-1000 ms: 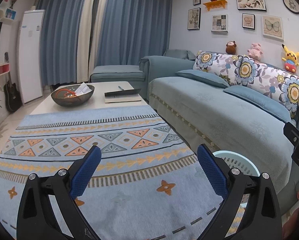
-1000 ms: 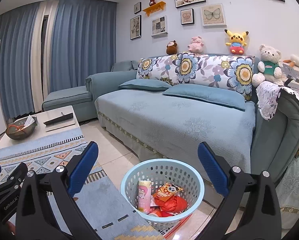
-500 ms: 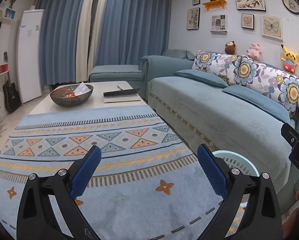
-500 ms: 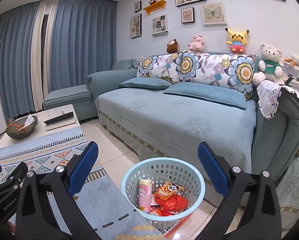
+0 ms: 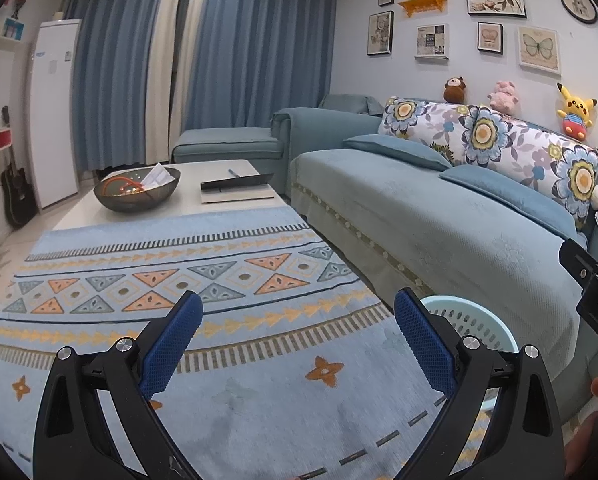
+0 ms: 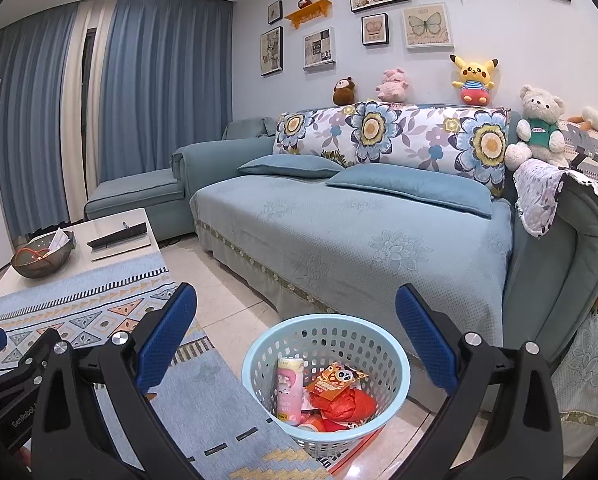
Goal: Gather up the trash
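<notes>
Almost nothing had shifted since the earlier frames; both views only drifted slightly. Left gripper [image 5: 297,336] hung with jaws wide and empty over the blue patterned tablecloth [image 5: 171,280]. Right gripper [image 6: 295,330] was likewise spread wide, empty, above the pale blue perforated plastic basket [image 6: 395,360] on the floor beside the teal sofa [image 6: 339,236], holding a pink can [image 6: 289,388] and red-orange wrappers [image 6: 341,392].

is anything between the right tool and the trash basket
Nothing visible. The right tool is open and empty, and the light blue basket sits on the floor just beyond its fingers, its open top unobstructed. Inside are a pink can and orange wrappers.
</notes>
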`<move>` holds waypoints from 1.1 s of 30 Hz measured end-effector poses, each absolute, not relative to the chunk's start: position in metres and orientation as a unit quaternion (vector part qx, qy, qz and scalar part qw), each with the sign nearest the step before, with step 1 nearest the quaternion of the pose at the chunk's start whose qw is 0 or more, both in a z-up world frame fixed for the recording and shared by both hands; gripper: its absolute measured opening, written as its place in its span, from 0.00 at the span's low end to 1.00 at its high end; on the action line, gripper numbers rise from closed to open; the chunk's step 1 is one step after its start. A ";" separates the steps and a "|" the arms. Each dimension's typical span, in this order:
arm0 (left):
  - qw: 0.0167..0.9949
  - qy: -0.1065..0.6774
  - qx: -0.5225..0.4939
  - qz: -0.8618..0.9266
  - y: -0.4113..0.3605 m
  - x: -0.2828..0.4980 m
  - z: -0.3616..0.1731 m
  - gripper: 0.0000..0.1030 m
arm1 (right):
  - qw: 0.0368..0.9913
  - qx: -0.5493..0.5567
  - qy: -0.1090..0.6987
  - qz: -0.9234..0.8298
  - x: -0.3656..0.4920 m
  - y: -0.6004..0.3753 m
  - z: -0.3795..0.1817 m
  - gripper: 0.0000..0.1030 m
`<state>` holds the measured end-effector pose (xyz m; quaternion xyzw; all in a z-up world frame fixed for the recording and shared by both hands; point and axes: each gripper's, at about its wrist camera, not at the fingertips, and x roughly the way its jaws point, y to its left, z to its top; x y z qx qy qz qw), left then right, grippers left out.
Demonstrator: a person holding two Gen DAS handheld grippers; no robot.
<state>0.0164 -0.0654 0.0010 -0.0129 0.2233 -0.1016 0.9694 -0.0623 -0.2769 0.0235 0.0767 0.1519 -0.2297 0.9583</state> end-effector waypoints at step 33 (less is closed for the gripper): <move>0.983 0.163 0.041 -0.077 -0.078 -0.003 0.011 0.92 | 0.958 0.071 0.161 -0.225 -0.059 -0.273 0.023 0.92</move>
